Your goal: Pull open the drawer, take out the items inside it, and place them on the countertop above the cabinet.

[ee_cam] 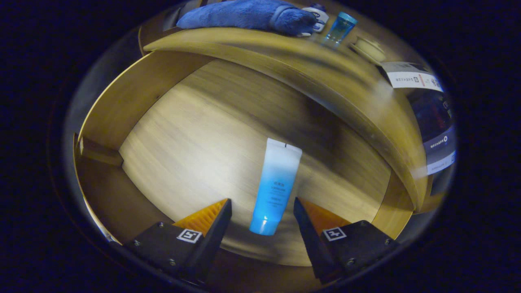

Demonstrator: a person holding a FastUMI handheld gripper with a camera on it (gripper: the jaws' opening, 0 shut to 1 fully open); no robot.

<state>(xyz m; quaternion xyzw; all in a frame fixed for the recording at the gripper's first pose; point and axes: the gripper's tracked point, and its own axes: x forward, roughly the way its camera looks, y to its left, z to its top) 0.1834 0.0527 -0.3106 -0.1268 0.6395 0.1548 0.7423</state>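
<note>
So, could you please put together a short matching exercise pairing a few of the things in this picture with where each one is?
Things:
1. tube
2. blue towel
3. blue cup
4. gripper

Places:
A. on the countertop, lying furthest from the small round dish
B. lying on the drawer floor
C. open, one finger on each side of the tube's lower end
D. standing on the countertop just before the small round dish

Pairs: 1-B, 2-A, 3-D, 4-C
</note>
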